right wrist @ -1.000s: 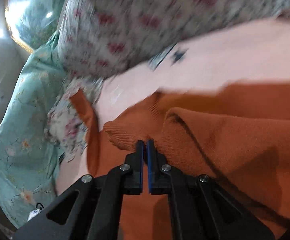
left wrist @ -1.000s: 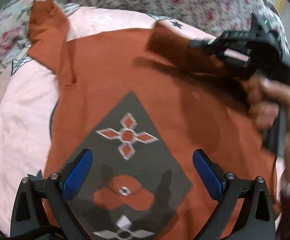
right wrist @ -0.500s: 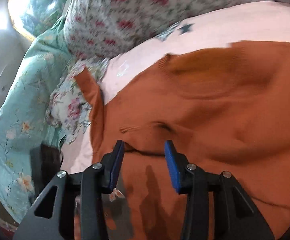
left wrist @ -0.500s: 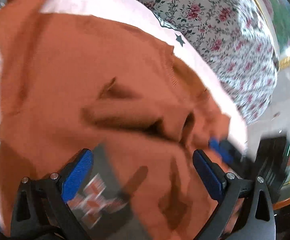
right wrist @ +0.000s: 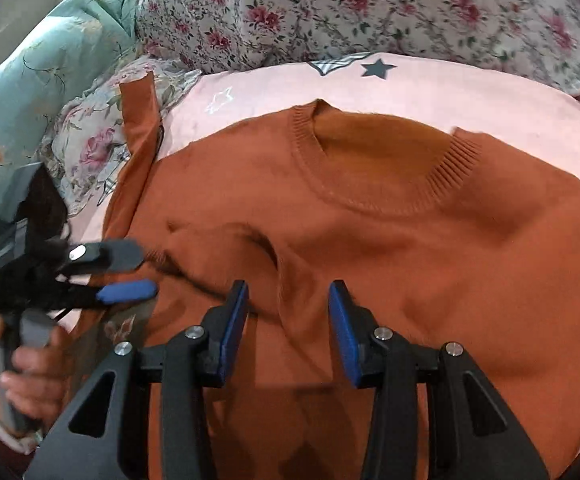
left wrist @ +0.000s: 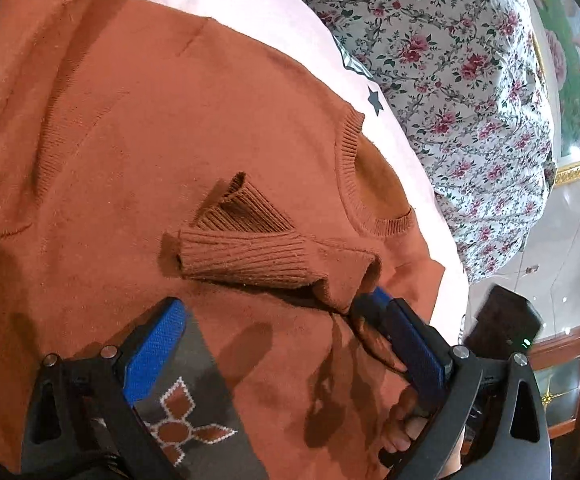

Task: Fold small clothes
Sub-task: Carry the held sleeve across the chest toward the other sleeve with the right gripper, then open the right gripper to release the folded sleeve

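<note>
Spread flat on the pink sheet [right wrist: 430, 88] of a bed, the orange sweater [left wrist: 170, 128] lies front up, its round collar [right wrist: 370, 196] toward the flowered bedding [right wrist: 370, 4]; one sleeve is folded in across the chest, its ribbed cuff [left wrist: 246, 258] resting near the middle, while the other sleeve [right wrist: 140, 120] reaches out onto the floral cloth at the side. A grey patch with a diamond-flower pattern [left wrist: 186, 432] sits lower on the front.

The right gripper [right wrist: 288, 332] hovers just over the folded sleeve with its blue-padded fingers [right wrist: 234, 328] parted about halfway — nothing is clamped between them, only the knit lying beneath the gap.

The left gripper [left wrist: 286, 356] has its fingers [left wrist: 154, 356] spread wide and released, holding nothing; the sweater front shows between them. In the right wrist view it sits at the sweater's side edge, carried by a hand [right wrist: 30, 376] with a dark red sleeve; a pale green floral cover [right wrist: 30, 92] lies beyond.
</note>
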Demonstrator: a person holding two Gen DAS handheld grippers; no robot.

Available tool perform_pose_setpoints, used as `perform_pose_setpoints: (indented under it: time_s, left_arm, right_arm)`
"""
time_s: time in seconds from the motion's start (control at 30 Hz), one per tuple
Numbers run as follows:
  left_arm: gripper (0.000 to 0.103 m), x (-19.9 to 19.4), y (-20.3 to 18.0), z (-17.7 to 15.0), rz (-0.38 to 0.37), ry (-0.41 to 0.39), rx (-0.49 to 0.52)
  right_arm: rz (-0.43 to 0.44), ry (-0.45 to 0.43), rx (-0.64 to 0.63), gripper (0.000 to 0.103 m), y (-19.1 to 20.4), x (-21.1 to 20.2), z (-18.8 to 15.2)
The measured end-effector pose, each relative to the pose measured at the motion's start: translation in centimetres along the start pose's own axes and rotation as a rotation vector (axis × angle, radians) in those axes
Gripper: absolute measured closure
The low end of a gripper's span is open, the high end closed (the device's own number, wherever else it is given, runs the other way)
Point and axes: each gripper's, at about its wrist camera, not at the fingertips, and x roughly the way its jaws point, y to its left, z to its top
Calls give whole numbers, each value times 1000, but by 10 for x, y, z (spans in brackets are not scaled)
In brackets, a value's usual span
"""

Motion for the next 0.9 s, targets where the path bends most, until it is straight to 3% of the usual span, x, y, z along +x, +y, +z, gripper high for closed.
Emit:
perform_pose_setpoints:
  time_s: [0.07, 0.17, 0.23, 0.3, 0.37, 0.43, 0.5, 0.6, 0.7, 0.77, 0.83, 0.9]
  left_arm:
    - [3, 2, 1, 1, 4, 6, -2]
    - [2, 9, -2, 4, 29, 5, 10]
    - [2, 15, -10, 4, 64, 2, 38]
    - [3, 23, -19, 5, 106, -16, 84]
    - [9, 27, -24, 5, 136, -43, 122]
    - [35, 29, -26, 9, 158, -54, 143]
    - [48, 27, -19, 15, 120, -50, 110]
    - [49, 19, -3, 22, 26, -26, 21]
    - [42, 9, 10, 25, -44, -14, -64]
    - [45, 10, 15, 30, -47, -20, -98]
    - [79, 16, 12, 35, -16, -19, -72]
    - [95, 17, -3, 38, 31, -36, 8]
  right_arm:
    - [100, 108, -24, 59, 1, 11, -3]
    - [258, 200, -81, 58, 3, -4, -24]
    - [275, 219, -107, 58, 3, -19, -40]
    - [251, 203, -89, 58, -3, -33, -50]
    - [234, 165, -31, 58, -13, -47, -56]
    - [205, 121, 34, 58, -22, -60, -59]
    - [192, 65, 88, 58, -28, -75, -64]
    - [191, 3, 116, 58, -27, -93, -69]
    - [200, -41, 127, 58, -25, -106, -72]
    - [218, -62, 137, 58, -17, -108, -73]
    - [218, -67, 135, 58, -13, -107, -72]
    - [191, -79, 121, 58, -10, -109, -70]
